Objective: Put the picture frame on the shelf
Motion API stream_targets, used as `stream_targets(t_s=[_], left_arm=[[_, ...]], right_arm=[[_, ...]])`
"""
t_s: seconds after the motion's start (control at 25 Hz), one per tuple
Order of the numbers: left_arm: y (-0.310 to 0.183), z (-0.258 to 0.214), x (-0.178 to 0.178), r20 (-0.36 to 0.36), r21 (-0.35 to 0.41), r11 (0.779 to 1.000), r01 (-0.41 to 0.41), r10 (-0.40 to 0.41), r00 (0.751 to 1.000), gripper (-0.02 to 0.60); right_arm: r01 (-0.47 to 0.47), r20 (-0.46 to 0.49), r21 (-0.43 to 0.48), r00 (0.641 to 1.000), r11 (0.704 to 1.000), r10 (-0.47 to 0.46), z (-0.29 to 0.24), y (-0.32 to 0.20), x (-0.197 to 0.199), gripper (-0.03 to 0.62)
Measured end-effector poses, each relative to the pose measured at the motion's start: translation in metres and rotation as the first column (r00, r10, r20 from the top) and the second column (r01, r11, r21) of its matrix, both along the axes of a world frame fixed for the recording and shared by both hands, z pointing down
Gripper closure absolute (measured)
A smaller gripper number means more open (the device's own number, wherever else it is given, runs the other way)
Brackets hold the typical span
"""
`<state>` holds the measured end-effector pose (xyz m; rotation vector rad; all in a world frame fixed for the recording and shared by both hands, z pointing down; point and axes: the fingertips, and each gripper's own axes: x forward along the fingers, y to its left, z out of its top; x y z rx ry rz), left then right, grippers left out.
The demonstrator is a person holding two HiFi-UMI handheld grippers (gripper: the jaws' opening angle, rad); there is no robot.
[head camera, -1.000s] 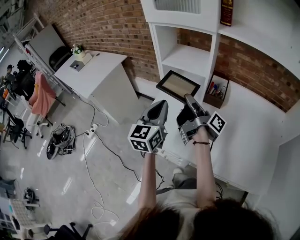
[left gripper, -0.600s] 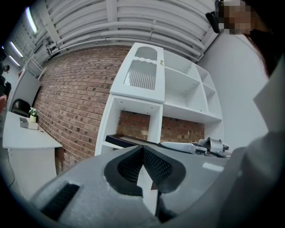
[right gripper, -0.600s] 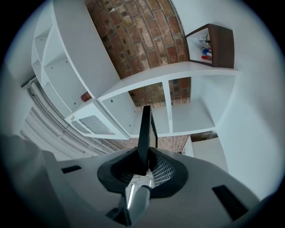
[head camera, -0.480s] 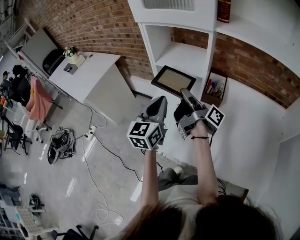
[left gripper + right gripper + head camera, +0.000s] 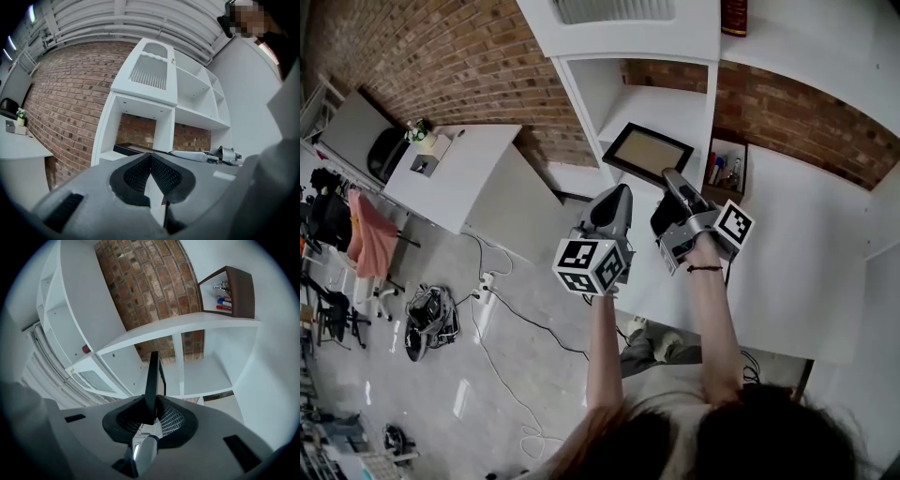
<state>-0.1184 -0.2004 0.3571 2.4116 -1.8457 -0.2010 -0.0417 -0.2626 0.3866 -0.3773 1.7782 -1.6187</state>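
Nearest the camera, at the middle of the head view, the left gripper (image 5: pixel 622 192) had its jaws pressed together with nothing between them and took no part in the carry. Just to its right, the right gripper (image 5: pixel 668 178) was clamped on the near edge of the picture frame (image 5: pixel 652 153). The frame stuck out past the jaws, dark-rimmed and tilted, in the air at upper centre. In the right gripper view it showed edge-on, rising toward the open compartment of the white shelf (image 5: pixel 206 376). Farthest back stood the brick wall (image 5: pixel 450 56).

The step in hand looked like the carry to the shelf, with the placing not yet done. The next move probably called for pushing the frame forward into the open compartment, clear of the upright, and settling it steady before the jaws let go.

Compared with a second earlier, the frame had moved from below the compartment to overlap its board, and the grip looked unchanged.
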Motion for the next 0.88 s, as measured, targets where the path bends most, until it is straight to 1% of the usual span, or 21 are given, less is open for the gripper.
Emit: stream_targets(t_s=[0.2,0.44,0.64,0.88], left_arm=[[-0.018,-0.004,-0.008,0.008,-0.004,0.997,-0.073,0.073,0.997,0.571],[-0.042,-0.004,-0.023,0.007,-0.002,0.991,-0.137,0.137,0.990,0.571],[-0.058,-0.005,-0.025,0.002,0.001,0.981,-0.196,0.196,0.981,0.571],[-0.076,-0.006,-0.026,-0.006,0.004,0.971,-0.239,0.239,0.971,0.571]], right_arm=[[-0.071,0.010,0.001,0.997,0.997,0.071,-0.004,-0.013,-0.004,0.525],[-0.146,0.014,0.005,0.989,0.989,0.146,-0.003,-0.034,-0.010,0.526],[-0.198,0.004,0.008,0.980,0.980,0.198,-0.004,-0.046,-0.011,0.525],[-0.234,-0.014,-0.005,0.972,0.972,0.234,-0.002,-0.060,-0.012,0.526]])
